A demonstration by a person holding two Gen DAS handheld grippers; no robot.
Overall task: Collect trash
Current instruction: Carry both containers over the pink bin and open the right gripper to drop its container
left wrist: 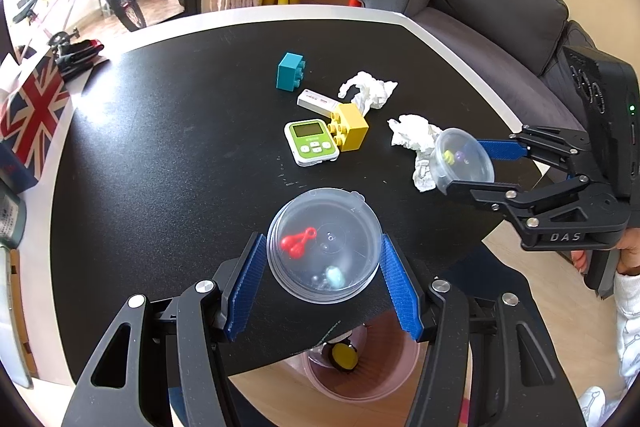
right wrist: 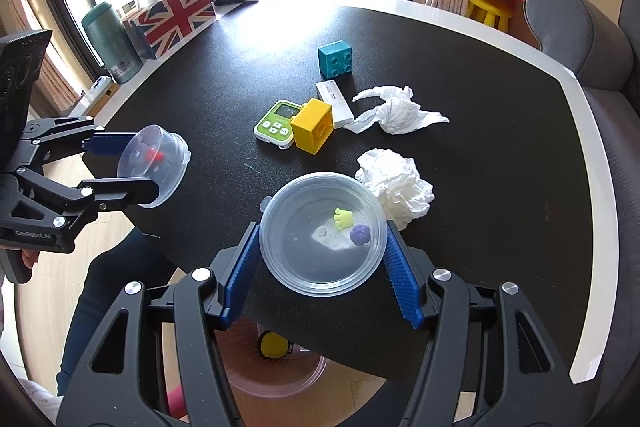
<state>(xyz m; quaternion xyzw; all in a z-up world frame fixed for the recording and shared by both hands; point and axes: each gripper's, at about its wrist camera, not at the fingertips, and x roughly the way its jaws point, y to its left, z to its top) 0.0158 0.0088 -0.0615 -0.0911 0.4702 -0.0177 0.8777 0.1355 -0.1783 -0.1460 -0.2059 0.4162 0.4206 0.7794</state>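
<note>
Presently: left tongs (left wrist: 324, 269) clamped on clear cup (left wrist: 324, 247) holding red trinket; right tongs (right wrist: 322, 251) clamped on second clear cup (right wrist: 323, 233). Both lifted over the worktop (left wrist: 160, 147) edge, probably for dropping into pink bin (left wrist: 360, 379) below. Crumpled tissues (right wrist: 396, 187) remain on worktop.

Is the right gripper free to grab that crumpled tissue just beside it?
Probably not yet: the right gripper is clamped on a clear plastic cup. The crumpled tissue lies close, unblocked, but the cup must go first.

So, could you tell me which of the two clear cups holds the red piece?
The cup in the left gripper; the cup in the right gripper holds yellow-green and purple pieces instead.
</note>
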